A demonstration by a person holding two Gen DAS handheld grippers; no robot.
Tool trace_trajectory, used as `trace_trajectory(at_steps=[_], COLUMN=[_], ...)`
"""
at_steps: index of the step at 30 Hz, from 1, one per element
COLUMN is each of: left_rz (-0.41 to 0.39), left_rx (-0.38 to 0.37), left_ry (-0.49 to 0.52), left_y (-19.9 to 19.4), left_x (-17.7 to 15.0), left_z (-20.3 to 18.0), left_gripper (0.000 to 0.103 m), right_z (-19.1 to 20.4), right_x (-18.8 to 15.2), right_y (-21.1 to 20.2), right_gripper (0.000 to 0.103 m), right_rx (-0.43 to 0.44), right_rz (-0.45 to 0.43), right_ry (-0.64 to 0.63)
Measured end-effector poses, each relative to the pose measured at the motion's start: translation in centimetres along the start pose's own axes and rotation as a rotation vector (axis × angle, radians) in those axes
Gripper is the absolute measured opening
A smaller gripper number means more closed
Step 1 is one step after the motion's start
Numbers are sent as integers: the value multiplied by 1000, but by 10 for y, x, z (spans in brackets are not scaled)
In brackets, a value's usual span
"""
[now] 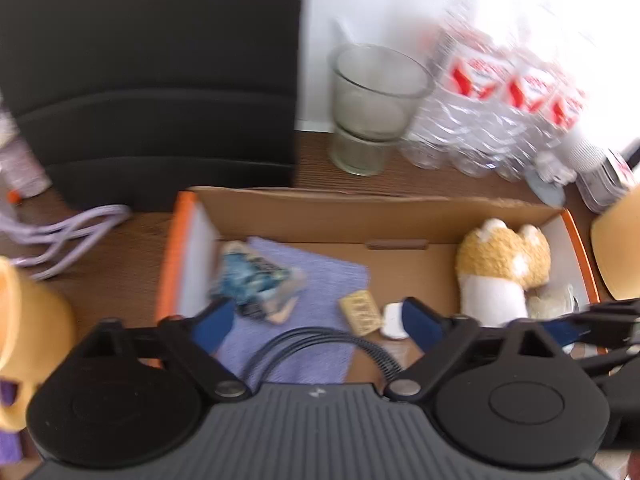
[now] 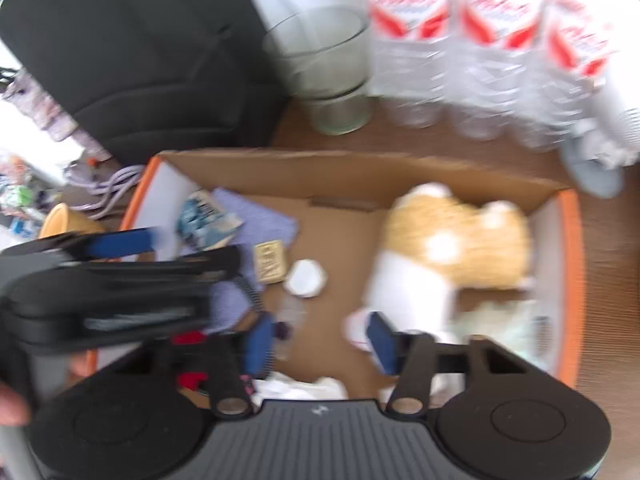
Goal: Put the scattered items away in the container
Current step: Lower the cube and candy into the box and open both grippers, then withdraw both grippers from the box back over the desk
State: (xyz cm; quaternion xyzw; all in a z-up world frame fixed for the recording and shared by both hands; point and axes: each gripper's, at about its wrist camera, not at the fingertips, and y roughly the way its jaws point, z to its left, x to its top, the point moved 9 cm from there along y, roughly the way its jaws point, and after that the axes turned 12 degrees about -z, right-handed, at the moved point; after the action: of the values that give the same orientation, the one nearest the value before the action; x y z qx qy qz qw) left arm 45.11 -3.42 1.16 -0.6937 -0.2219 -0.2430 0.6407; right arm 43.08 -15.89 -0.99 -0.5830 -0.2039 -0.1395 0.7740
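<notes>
Here, both grippers released over cardboard box [image 1: 320, 208], left gripper [image 1: 316, 320], right gripper [image 2: 320, 340], purple cable [image 1: 60, 236] clearer leftward.

Blur, cut edges and things half hidden around the cardboard box [image 1: 304, 208]

In the right wrist view the plush toy [image 2: 468, 236] smears into tan and white, and the left tongs [image 2: 208, 264] cover the purple cloth [image 2: 256, 220] at nine o'clock. The small packet [image 1: 256, 276] on that cloth carries print too blurred to read, as do the red labels of the water bottles [image 1: 500, 92] at one o'clock. A yellow cup [image 1: 28, 320] is cut by the left wrist picture's nine o'clock edge, and another yellow shape [image 1: 616, 248] by its three o'clock edge. Pale crumpled stuff [image 2: 500, 328] beside the toy cannot be told.
</notes>
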Motion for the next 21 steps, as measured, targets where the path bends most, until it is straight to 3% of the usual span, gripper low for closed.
trace_trajectory(at_steps=[6,8,13,17,21], left_rz=[50,48,16,-48,-301], left_rx=[75,105,123,118,103], left_ry=[-13,-37,-19,-7,-56], left_y=[-35,-49,-83,-102,-128], left_x=[-1,-7,-19,-42,-73], left_z=[17,24,18,7,8], left_gripper=[102,102,103,103,103], right_z=[-17,-18,-18,-5,1], right_x=[-1,-6,-21,-38,-77], right_y=[-45,-59,-86,-103,-127], right_gripper=[69,74,77,85,85], right_rx=[-77,-84,-86,-109,-162], right_rz=[-18,-24,-44,-200,-499], right_ry=[25,19,13,-2,-62])
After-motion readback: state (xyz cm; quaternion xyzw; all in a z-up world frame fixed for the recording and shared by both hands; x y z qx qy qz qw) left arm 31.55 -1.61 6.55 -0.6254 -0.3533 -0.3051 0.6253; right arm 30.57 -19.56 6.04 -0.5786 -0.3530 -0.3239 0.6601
